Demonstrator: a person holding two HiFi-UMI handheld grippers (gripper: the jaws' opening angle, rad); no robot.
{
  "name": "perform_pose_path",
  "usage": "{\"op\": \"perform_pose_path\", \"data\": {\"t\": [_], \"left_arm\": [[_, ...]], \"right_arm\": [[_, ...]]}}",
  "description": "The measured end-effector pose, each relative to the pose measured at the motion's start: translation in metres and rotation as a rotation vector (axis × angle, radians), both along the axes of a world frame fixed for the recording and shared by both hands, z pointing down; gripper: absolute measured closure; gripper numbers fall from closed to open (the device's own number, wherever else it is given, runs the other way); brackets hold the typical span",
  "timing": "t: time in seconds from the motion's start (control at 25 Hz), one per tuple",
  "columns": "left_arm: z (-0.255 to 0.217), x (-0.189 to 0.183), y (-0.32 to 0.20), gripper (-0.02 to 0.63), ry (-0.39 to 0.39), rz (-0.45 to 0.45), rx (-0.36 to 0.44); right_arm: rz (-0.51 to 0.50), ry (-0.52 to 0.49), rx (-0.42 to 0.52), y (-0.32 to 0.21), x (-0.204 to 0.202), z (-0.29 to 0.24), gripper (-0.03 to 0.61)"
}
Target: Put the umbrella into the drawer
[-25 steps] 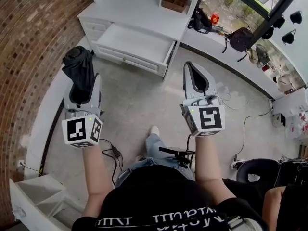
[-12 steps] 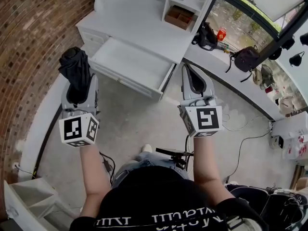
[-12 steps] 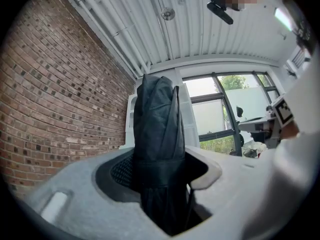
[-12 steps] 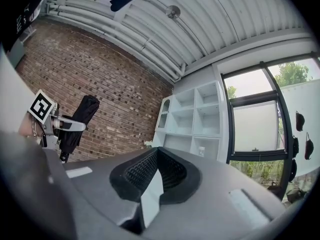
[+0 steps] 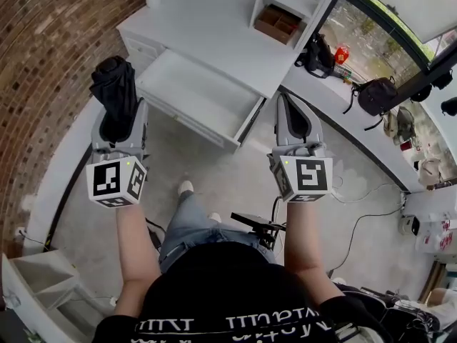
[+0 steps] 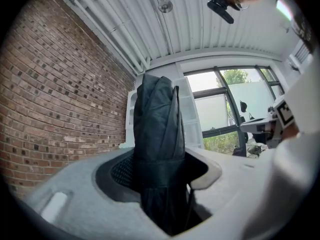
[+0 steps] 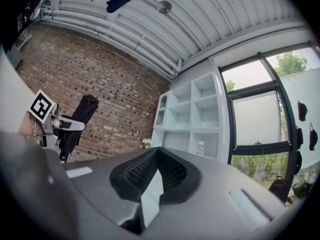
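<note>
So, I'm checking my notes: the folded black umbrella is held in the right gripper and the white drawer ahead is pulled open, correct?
Not quite. The folded black umbrella is held in the left gripper, as the left gripper view shows; the right gripper is shut and empty. The white drawer ahead is pulled open.

a white desk (image 5: 207, 27) with its drawer (image 5: 189, 91) pulled open stands on the grey floor (image 5: 207, 166).
</note>
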State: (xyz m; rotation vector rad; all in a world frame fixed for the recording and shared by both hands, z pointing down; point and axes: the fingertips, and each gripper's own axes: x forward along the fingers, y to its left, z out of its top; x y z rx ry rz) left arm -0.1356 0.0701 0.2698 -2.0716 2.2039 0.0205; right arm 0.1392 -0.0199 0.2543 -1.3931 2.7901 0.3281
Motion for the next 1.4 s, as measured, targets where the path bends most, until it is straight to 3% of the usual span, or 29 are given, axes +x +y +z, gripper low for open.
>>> {"op": "perform_pose_path", "data": {"t": [0.4, 0.88, 1.2, 1.4], "left_arm": [[0.006, -0.014, -0.069, 0.376, -0.009, 0.052, -0.009], [0.019, -0.078, -0.202, 0.376, 0.003, 0.131, -0.033], [0.033, -0.115, -0.302, 0.376, -0.006, 0.228, -0.078], [0.054, -0.115, -0.351, 0.376, -0.022, 0.317, -0.131]], "right_arm": [[0.065, -0.004, -0.019, -0.055, -0.005, 0.010, 0.569], [0.133, 0.022, -0.047, -0.164, -0.067, 0.017, 0.569], [0.206, 0.051, -0.081, -0.239, -0.110, 0.029, 0.569], [0.274, 0.061, -0.135, -0.266, -0.114, 0.047, 0.569]]}}
